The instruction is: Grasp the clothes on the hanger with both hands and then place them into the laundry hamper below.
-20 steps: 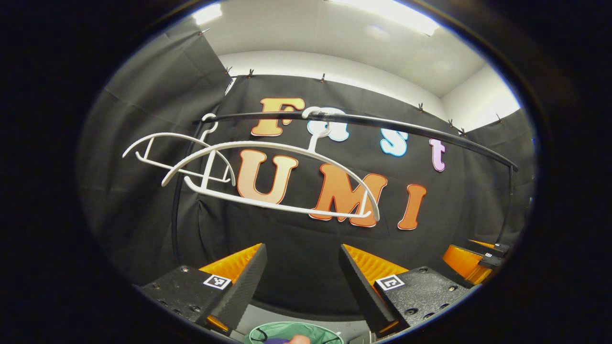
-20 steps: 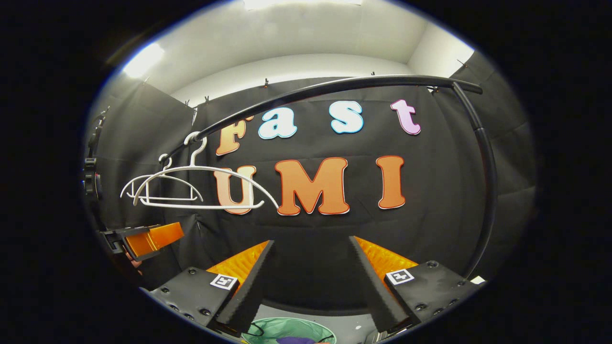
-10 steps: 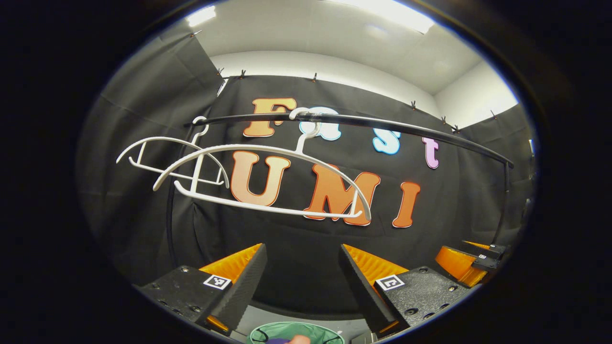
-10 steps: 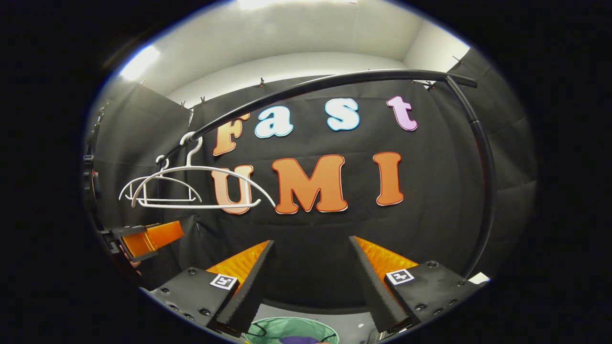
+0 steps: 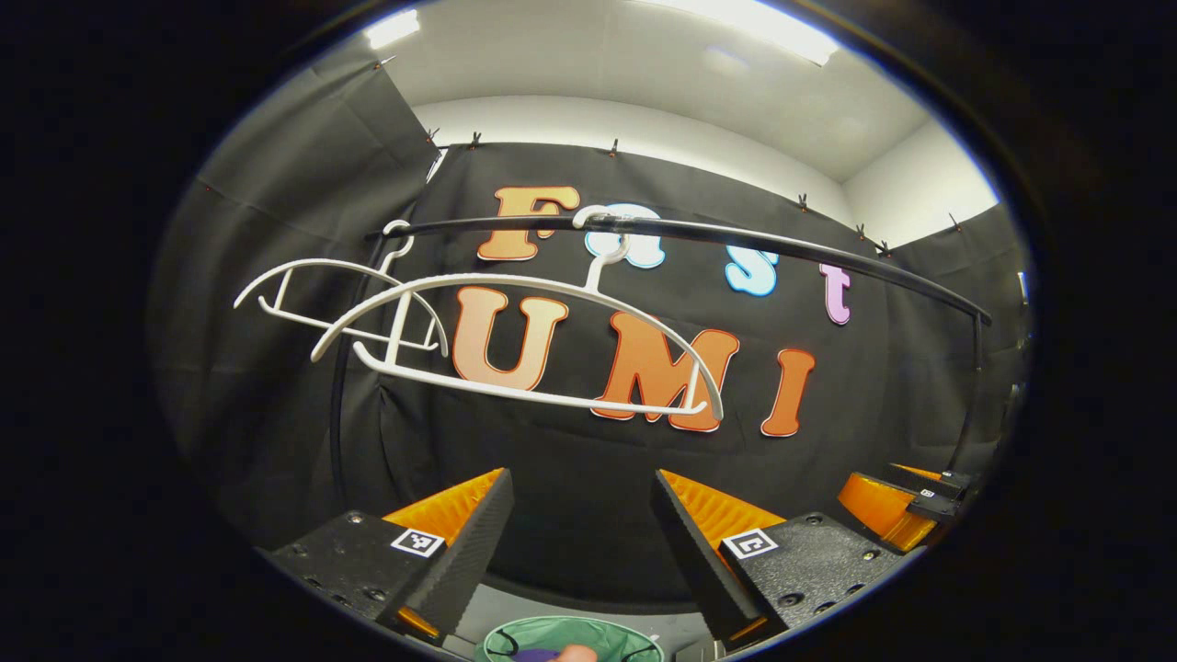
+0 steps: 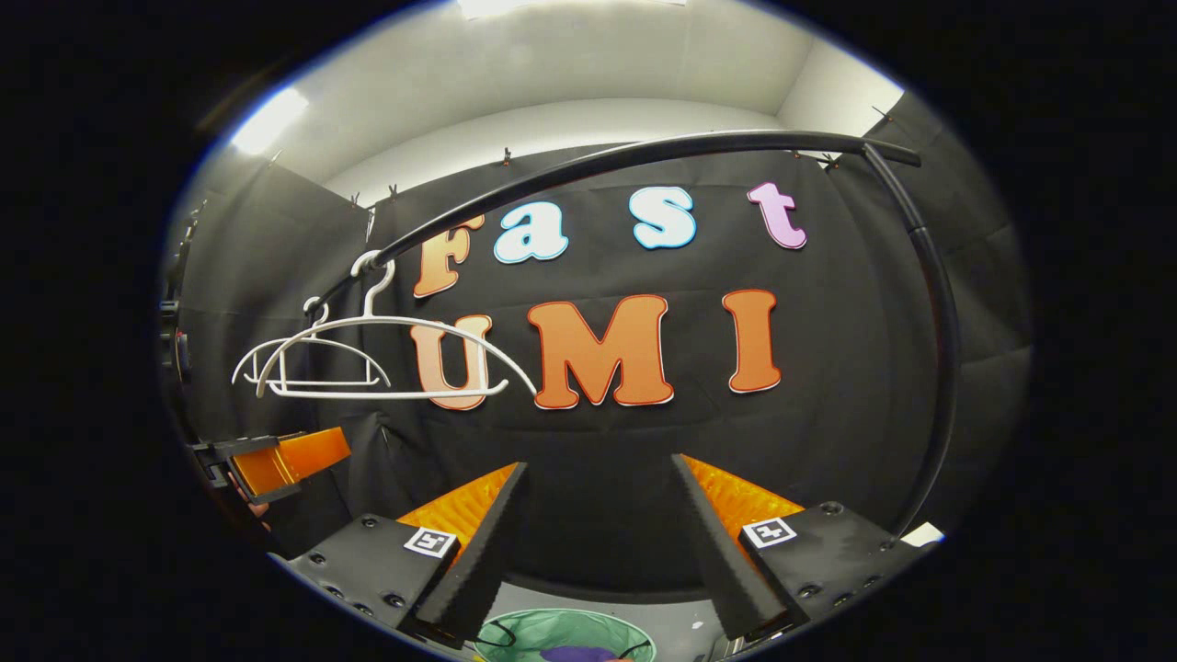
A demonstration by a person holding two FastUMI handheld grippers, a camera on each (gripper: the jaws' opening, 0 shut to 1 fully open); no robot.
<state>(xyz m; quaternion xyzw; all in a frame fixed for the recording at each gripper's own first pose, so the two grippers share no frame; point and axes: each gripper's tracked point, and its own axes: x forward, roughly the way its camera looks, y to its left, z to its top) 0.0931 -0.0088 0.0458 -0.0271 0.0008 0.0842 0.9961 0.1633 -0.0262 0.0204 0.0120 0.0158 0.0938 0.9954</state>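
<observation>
Both white plastic hangers (image 5: 515, 349) on the black rail (image 5: 736, 241) hang bare. Under them, the green mesh hamper (image 5: 570, 639) holds purple clothing (image 6: 575, 654) — left gripper (image 5: 575, 542) and right gripper (image 6: 598, 542) are spread apart, empty.

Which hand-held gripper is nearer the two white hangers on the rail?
Left. The left hand-held gripper sits almost beneath the white hangers; the right hand-held gripper is off to their side, farther along the rail.
</observation>
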